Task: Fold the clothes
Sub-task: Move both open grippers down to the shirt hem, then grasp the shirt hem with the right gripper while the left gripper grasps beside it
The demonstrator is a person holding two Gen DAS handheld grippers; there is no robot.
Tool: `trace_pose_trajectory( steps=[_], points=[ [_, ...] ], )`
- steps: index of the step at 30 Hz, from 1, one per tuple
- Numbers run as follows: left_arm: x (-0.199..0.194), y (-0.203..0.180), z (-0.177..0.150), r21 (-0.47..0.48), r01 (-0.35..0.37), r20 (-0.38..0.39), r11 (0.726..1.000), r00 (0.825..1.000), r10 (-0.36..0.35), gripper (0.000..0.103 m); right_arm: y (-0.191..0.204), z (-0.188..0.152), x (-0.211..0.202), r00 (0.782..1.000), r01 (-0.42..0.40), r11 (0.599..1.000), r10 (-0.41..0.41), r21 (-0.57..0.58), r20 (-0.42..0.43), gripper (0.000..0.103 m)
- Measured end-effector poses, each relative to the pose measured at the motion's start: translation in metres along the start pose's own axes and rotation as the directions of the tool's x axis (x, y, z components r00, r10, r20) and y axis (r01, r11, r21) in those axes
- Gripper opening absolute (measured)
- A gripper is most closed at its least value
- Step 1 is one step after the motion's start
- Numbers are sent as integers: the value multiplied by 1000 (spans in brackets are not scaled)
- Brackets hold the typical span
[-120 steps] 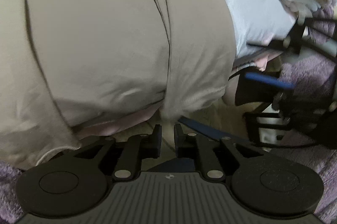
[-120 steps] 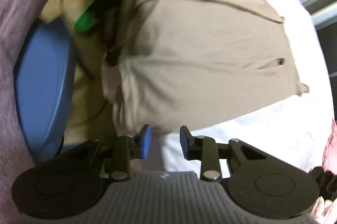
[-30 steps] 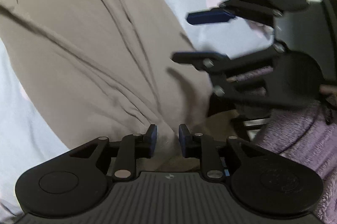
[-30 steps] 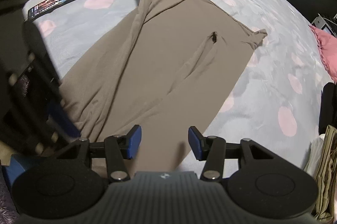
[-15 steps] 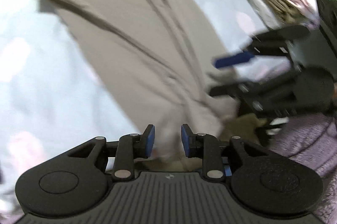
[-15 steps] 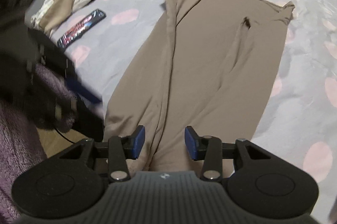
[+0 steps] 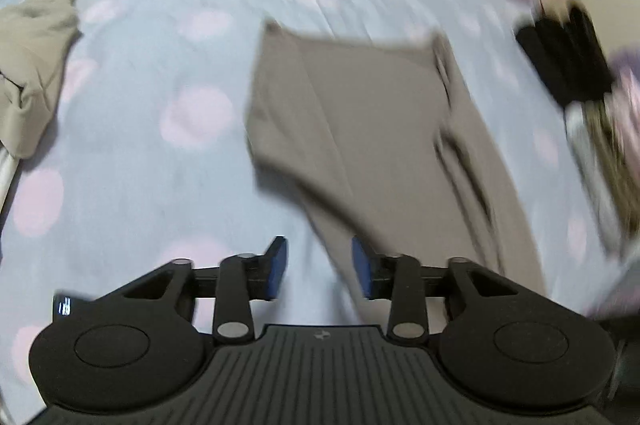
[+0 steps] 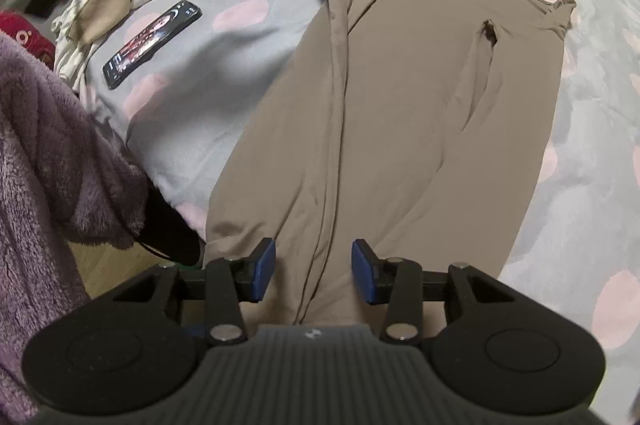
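We see taupe garment (image 8: 400, 113) flat ahead of right gripper (image 8: 313, 275), long creases, hem between its released jaws, left gripper (image 7: 319, 267) released, empty, garment ahead-right.

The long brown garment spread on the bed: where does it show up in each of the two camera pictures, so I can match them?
Left wrist view: the brown garment lies right of centre, blurred, running from mid-picture down toward the right finger.
Right wrist view: it fills the centre, from top right down to between the open fingers.
Shared landmark: the grey bedspread with pink dots under it.
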State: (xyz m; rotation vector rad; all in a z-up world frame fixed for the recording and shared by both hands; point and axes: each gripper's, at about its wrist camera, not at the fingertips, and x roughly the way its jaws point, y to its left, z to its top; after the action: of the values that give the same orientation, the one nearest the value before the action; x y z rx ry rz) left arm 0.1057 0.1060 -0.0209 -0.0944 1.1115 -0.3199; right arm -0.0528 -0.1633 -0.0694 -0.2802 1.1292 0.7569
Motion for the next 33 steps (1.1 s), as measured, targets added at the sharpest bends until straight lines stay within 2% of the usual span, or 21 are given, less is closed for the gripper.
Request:
trace_pose_trajectory(
  steps=[2,5,9,12,14,15,18,19,21,24,28,33],
  points=[
    [8,13,13,-77,8,37,997,999,-5,43,-1,1,2,1000,0,1000,0,-1,2,45],
    [27,35,26,-190,32,46,981,999,-23,43,-2,2,5,1000,-4,1000,4,-5,4,45],
    [37,43,28,-221,52,37,974,998,-45,43,-5,1,11,1000,-15,1000,15,-1,0,45],
    [42,48,28,-233,65,29,970,998,-60,35,-7,-2,11,1000,-27,1000,27,8,-1,45],
    [45,51,28,-241,74,24,968,997,-70,21,-9,-2,12,999,-45,999,45,19,0,43],
    [46,53,28,-245,78,21,966,997,-75,19,-8,-2,14,998,-57,998,57,19,-4,41],
    [51,58,28,-256,91,14,962,996,-90,9,-4,-3,18,997,-78,997,78,11,-23,26],
    [51,57,28,-252,92,15,963,996,-91,7,0,-3,22,997,-70,998,70,4,-36,13],
    [48,49,32,-225,87,25,970,996,-83,6,3,-4,22,996,-75,997,75,5,-39,5],
    [40,34,41,-169,69,29,983,997,-65,5,7,-4,15,992,-121,992,122,28,-20,5],
    [33,-5,63,-22,17,-5,1000,1000,-17,5,13,-3,3,970,-244,966,245,85,7,5],
    [51,-71,79,190,-31,-87,981,995,48,5,19,-3,-3,939,-344,931,343,123,23,5]
  ],
)
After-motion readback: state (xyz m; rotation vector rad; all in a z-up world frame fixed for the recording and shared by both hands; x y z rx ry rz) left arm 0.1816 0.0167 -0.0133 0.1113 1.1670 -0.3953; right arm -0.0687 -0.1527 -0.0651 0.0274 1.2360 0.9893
